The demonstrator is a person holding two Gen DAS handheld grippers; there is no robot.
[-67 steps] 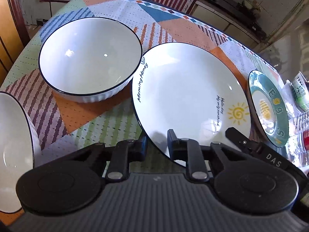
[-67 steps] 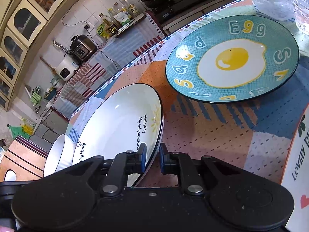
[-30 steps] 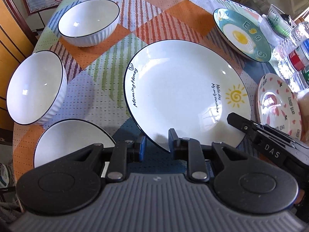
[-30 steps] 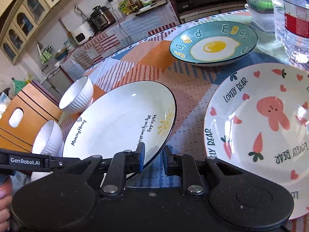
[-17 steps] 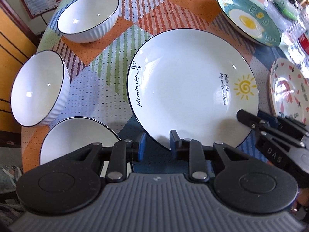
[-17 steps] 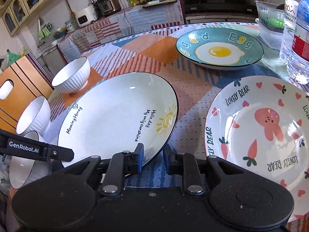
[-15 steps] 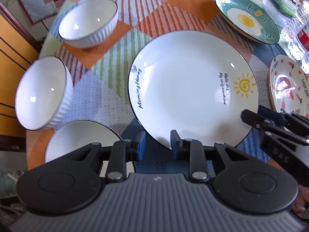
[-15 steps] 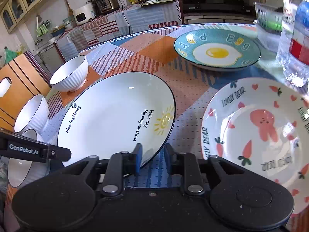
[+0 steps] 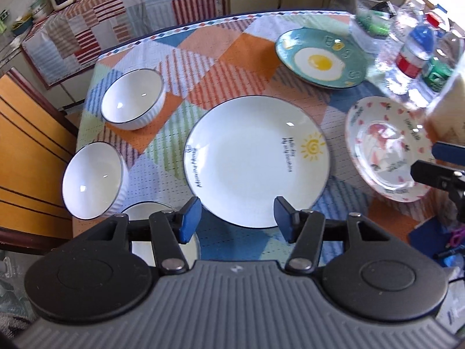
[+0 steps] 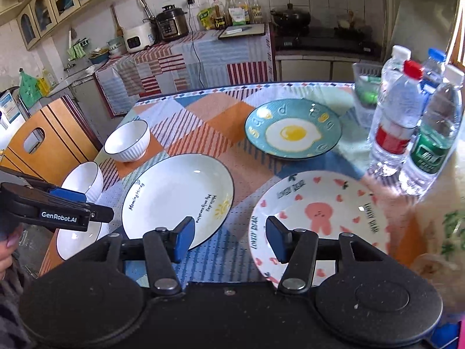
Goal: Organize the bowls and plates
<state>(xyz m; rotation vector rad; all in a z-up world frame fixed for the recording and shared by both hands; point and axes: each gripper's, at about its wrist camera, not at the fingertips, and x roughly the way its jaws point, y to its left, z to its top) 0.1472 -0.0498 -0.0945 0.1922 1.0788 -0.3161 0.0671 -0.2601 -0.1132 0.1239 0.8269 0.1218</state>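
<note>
Only right view shows kitchen counter (image 10: 180,46) behind the sun plate (image 10: 177,200).

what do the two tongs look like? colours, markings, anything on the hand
Both tongs are black plastic with blue finger pads, silver pivot rivets and two round black discs on the body. The left tongs have a grey ribbed housing and white "GenRobot.AI" lettering on the side. The right tongs have a speckled black housing. Pale painted fingernails show at the left handle.

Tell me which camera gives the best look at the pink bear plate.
The right wrist view. There the pink bear plate lies almost whole and sharp, with its bear, hearts and lettering readable, only its near edge behind the open right gripper. The left wrist view shows it at the right edge, blurred, glared and partly covered.
</note>
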